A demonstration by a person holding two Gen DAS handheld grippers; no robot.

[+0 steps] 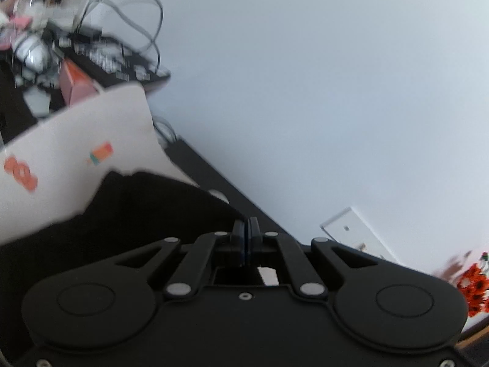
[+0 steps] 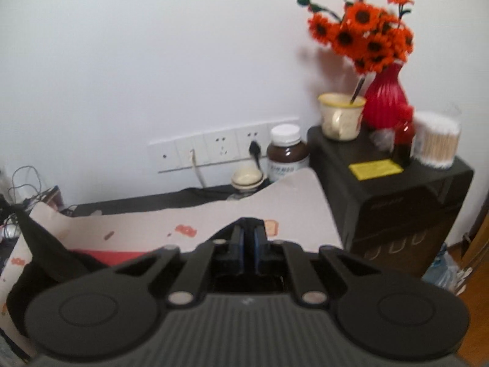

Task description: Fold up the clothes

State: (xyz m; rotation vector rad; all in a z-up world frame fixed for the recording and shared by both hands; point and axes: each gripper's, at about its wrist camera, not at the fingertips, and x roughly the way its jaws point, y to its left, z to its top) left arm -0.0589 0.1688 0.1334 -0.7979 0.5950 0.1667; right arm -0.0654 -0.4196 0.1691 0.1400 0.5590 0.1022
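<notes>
A black garment (image 1: 137, 211) hangs lifted in front of the left wrist camera, over a pale cloth with orange prints (image 1: 61, 153). My left gripper (image 1: 247, 229) is shut on the garment's edge. In the right wrist view the same black garment (image 2: 52, 250) rises in a peak at the left and runs under my right gripper (image 2: 248, 232), which is shut on black fabric. A red piece (image 2: 113, 255) lies under the garment on the pale printed cloth (image 2: 275, 211).
A black cabinet (image 2: 397, 202) at the right carries a red vase of orange flowers (image 2: 385, 98), a cup (image 2: 340, 116) and a jar of cotton swabs (image 2: 437, 137). A brown bottle (image 2: 285, 156) and wall sockets (image 2: 214, 150) stand behind the table. Cables and clutter (image 1: 91, 46) lie at the far left.
</notes>
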